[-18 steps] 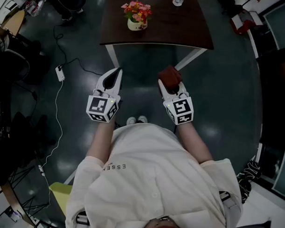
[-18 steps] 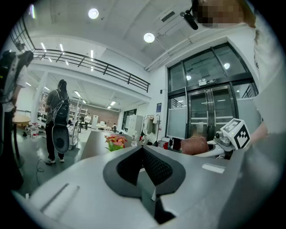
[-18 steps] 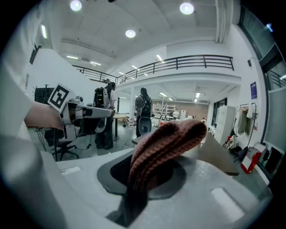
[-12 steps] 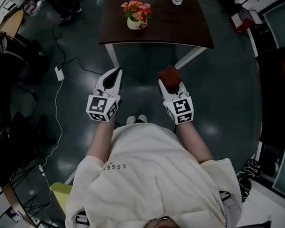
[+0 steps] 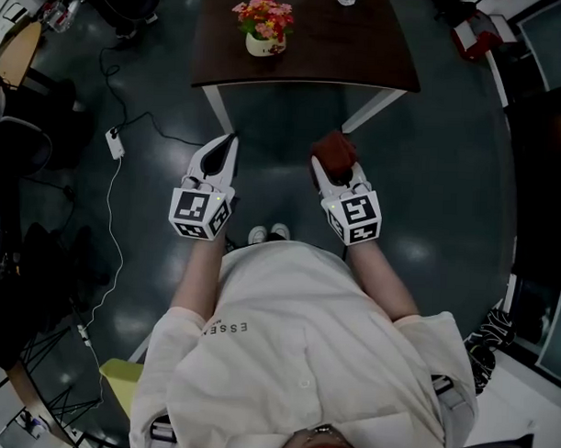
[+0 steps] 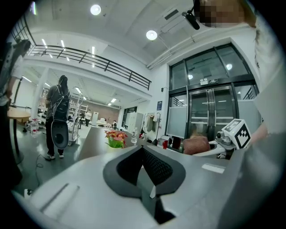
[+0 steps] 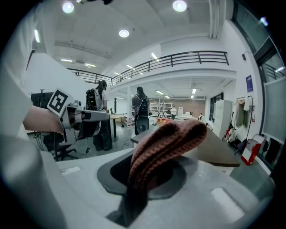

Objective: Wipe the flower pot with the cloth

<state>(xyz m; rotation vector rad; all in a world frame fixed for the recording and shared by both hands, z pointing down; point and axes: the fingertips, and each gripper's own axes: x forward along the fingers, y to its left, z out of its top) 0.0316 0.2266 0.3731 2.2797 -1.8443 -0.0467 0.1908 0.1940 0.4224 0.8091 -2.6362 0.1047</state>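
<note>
**Head view.** The flower pot (image 5: 266, 46) stood on the dark table (image 5: 304, 77), well apart from both grippers, which were held over the floor short of the table's edge. The left gripper (image 5: 232, 140) was closed and empty. A brown knitted cloth (image 5: 336, 147) was bunched at the tips of the right gripper (image 5: 338, 171).

**Left gripper view.** The jaws were pressed together with nothing between them. With the pot left unsteadied, it was judged liable to be pushed or tipped by the wipe.

**Right gripper view.** The cloth (image 7: 166, 145) was clamped by one fold, the rest bulging free. It was judged liable to be pulled out if snagged on the flowers.
</note>
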